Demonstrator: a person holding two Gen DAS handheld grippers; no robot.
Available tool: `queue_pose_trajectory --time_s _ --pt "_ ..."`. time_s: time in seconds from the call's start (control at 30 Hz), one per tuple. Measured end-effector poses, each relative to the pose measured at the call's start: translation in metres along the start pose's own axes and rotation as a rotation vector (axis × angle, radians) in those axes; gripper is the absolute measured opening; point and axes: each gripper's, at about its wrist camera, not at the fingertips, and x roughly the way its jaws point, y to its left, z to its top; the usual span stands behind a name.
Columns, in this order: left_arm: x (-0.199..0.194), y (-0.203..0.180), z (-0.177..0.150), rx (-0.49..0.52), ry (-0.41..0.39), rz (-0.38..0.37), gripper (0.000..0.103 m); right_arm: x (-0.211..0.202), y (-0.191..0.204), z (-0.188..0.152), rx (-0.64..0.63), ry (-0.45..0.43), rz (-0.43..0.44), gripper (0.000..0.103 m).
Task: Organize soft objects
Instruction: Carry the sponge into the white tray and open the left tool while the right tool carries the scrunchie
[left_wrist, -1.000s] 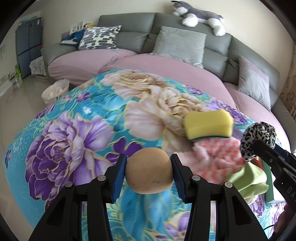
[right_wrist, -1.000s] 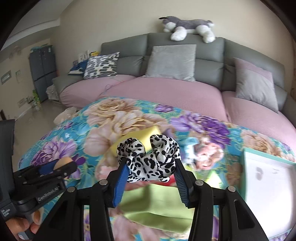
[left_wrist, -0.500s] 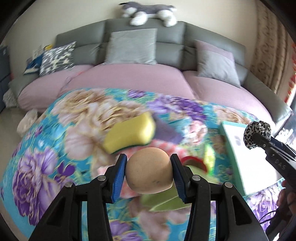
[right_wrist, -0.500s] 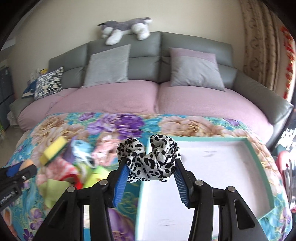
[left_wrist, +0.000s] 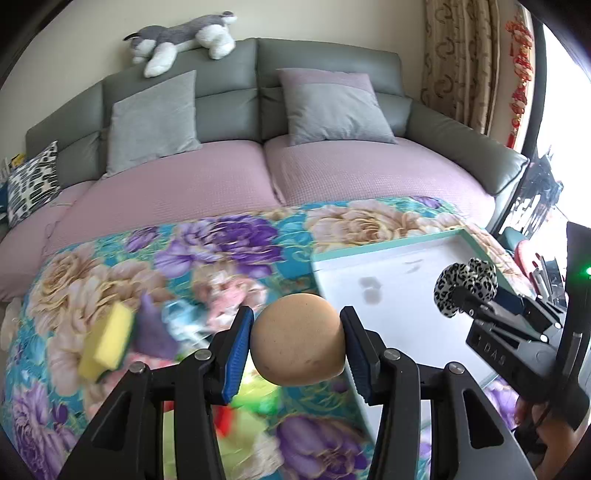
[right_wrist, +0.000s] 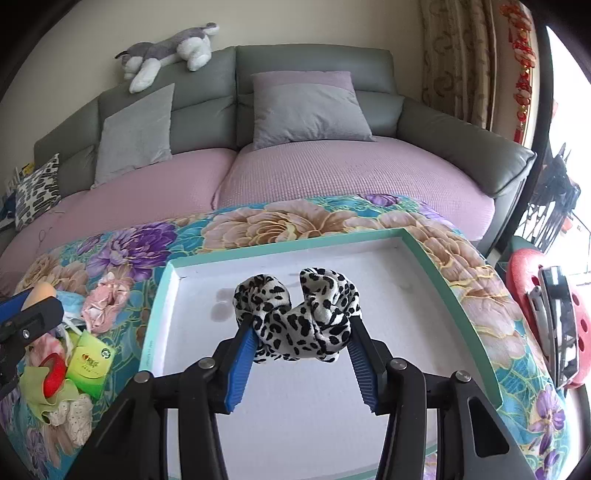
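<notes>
1. Left gripper (left_wrist: 297, 345): fingers part-open, clamped on one tan ball (left_wrist: 298, 339), held above the floral cloth (left_wrist: 229, 240).
2. Right gripper (right_wrist: 301, 341): fingers part-open, pinching one leopard scrunchie (right_wrist: 297, 314) over the single white tray (right_wrist: 424, 254).
3. One yellow sponge (left_wrist: 107, 341) lies left.

Bright daylight from right; fisheye-warped edges; left view motion-blurred

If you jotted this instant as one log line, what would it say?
left tongs: shut on tan ball | right tongs: shut on leopard scrunchie, over white tray | tray holds nothing | sponge on floral cloth
</notes>
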Motion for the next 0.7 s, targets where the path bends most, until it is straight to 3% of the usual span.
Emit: queue_pose_trajectory --time_s 0.27,0.7 --pt "0.054 -0.047 0.012 0.048 0.046 -0.054 0.05 0.007 -0.043 0.001 0.143 -0.028 -0.032 0.052" --pt "0.097 -0.063 0.018 0.052 0.08 -0.037 0.051 0.018 -0.055 0.001 0.179 -0.005 -0.089 0.052"
